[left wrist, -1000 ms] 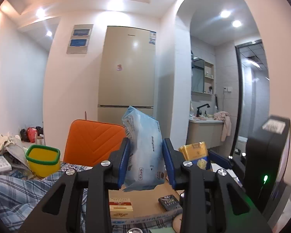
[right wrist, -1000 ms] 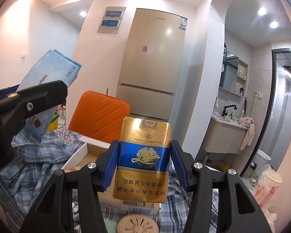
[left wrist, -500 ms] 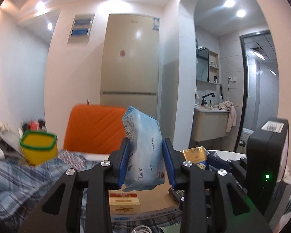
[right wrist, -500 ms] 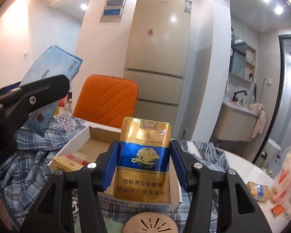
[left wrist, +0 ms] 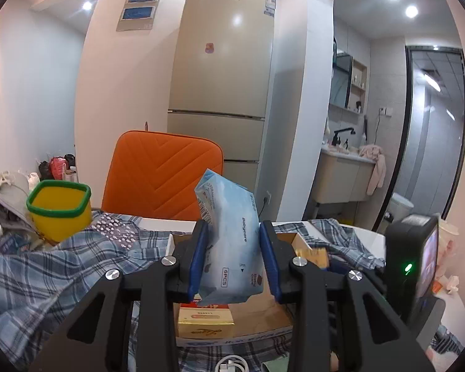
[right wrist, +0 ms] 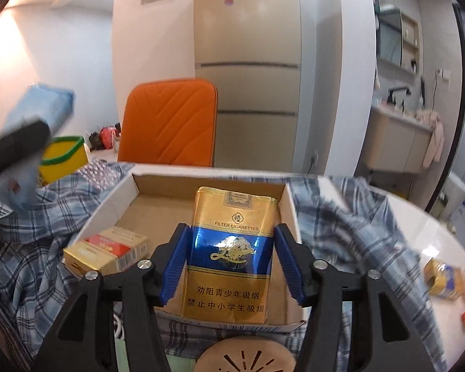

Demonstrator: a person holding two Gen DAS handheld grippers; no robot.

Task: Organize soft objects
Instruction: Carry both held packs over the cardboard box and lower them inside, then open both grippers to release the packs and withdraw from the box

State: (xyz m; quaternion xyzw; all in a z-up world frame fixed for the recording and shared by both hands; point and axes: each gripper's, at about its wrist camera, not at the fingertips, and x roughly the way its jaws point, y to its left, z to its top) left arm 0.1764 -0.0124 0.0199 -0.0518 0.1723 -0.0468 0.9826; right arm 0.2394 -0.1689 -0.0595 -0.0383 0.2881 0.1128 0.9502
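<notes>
My left gripper (left wrist: pixel 232 227) is shut on a light blue wipes pack (left wrist: pixel 228 204), held upright above the near end of an open cardboard box (left wrist: pixel 263 313). In the right wrist view that gripper and its pack (right wrist: pixel 43 102) show blurred at the left. My right gripper (right wrist: pixel 232 229) hangs over the box (right wrist: pixel 124 192) and its jaws are opening. A gold and blue cigarette pack (right wrist: pixel 232 266) stands between them, with a thin gap showing at each blue pad. A red and gold pack (right wrist: pixel 108 251) lies in the box's left corner.
A plaid shirt (left wrist: pixel 46 266) is bunched around the box on the white table. A yellow tub with a green rim (left wrist: pixel 59 207) stands at the left and an orange chair (left wrist: pixel 161 173) behind. A round beige disc (right wrist: pixel 248 356) lies close in front. Small packs (right wrist: pixel 443 282) lie at the right.
Both grippers have tipped down and come in over the box. The right pads have parted from the cigarette pack. The left grip on the wipes pack is unchanged.
</notes>
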